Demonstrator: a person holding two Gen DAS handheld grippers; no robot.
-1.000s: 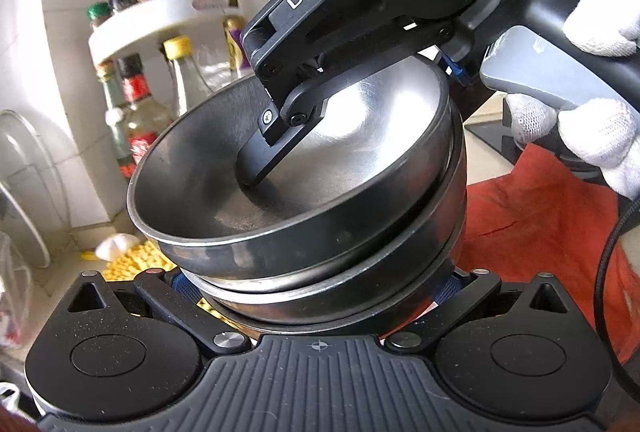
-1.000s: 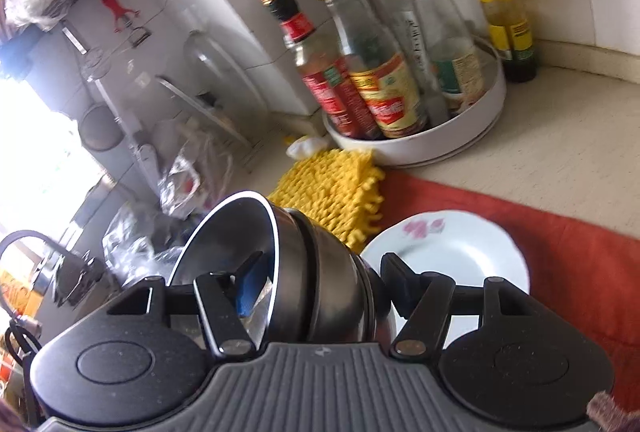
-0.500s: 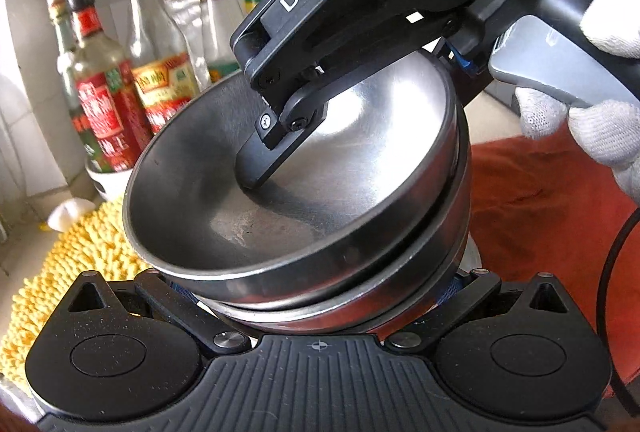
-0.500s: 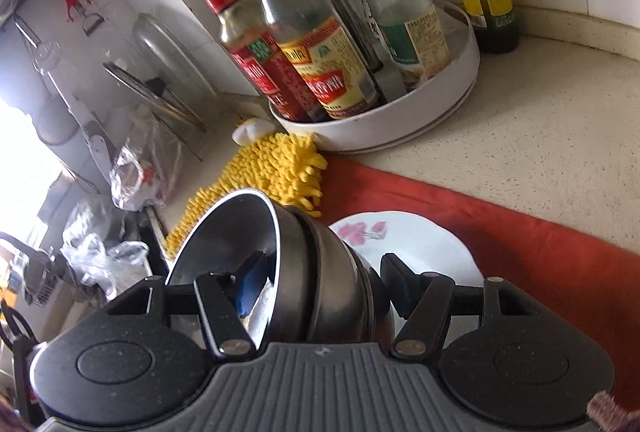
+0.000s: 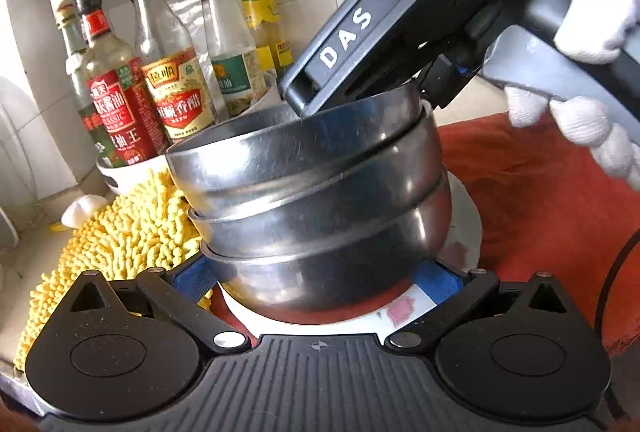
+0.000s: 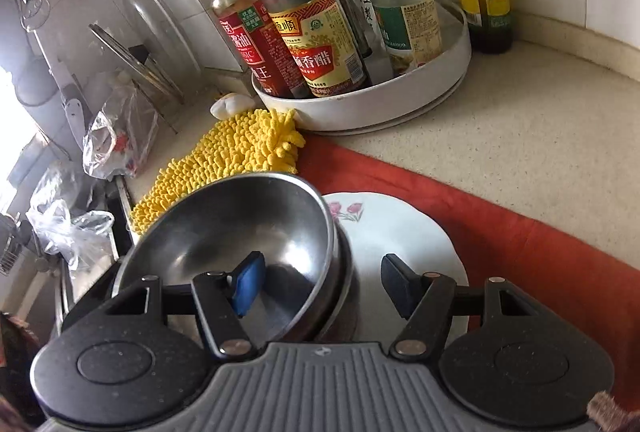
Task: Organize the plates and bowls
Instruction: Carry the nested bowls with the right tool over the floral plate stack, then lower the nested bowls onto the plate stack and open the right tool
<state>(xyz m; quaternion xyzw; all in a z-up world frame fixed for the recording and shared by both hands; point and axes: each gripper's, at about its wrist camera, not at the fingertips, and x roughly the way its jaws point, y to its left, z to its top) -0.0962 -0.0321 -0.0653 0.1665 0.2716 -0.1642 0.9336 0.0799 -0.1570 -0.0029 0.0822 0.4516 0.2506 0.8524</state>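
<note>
Mitt (image 6: 224, 159): yellow, on counter, left of bowls.
Left gripper (image 5: 316, 278): fingers clamp the lowest bowl's sides.
Bowls (image 5: 316, 191): three steel, nested, tilted, over the plate.
Right gripper (image 6: 324, 284): straddles bowl rims; one finger inside, one outside; contact unclear.
Plate (image 6: 400, 232): white, floral, on red cloth (image 6: 540, 256).

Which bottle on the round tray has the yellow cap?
The clear bottle with the red-and-gold vinegar label, next to the red-capped soy sauce bottle. Its cap is plain yellow; its neighbour's cap is black and red.
</note>
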